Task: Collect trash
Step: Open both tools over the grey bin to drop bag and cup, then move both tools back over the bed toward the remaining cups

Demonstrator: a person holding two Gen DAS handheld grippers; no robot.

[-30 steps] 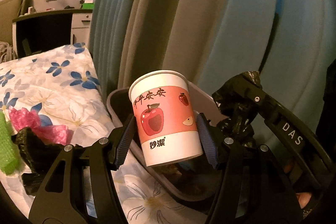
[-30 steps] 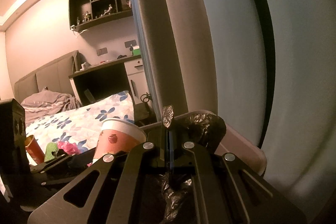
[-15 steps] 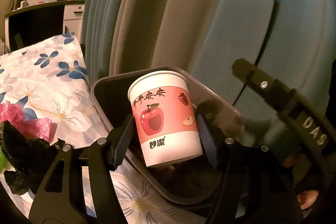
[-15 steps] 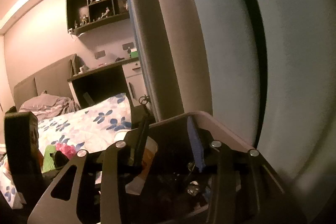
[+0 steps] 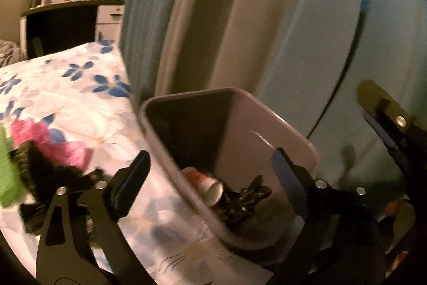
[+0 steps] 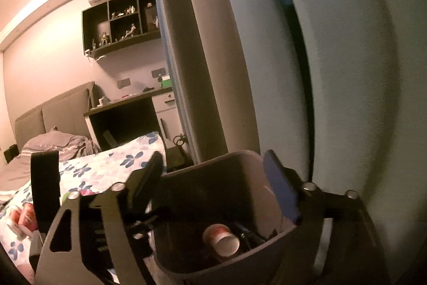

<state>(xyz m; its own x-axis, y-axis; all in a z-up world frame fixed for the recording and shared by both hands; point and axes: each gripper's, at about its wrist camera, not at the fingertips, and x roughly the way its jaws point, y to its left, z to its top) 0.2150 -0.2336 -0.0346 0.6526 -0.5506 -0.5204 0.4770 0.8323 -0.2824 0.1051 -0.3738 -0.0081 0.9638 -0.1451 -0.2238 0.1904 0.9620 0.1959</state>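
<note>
Here, the left gripper is spreading its black jaws with nothing between them, above a grey plastic waste bin. The right gripper is likewise opening, empty. Inside the bin lie a red-and-white paper cup on its side, print unreadable, and crumpled black plastic. Beyond: a flower-print bedspread bearing pink wrapping, then pale curtains.

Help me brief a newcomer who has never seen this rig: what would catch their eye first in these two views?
Probably the grey trash bin in the middle, beside the flowered bedspread, with a paper cup on its side and a crumpled black bag inside. Next, the left tool and right tool over the bin, jaws opening with nothing between them. Pink and green scraps lie on the bed at left.
</note>
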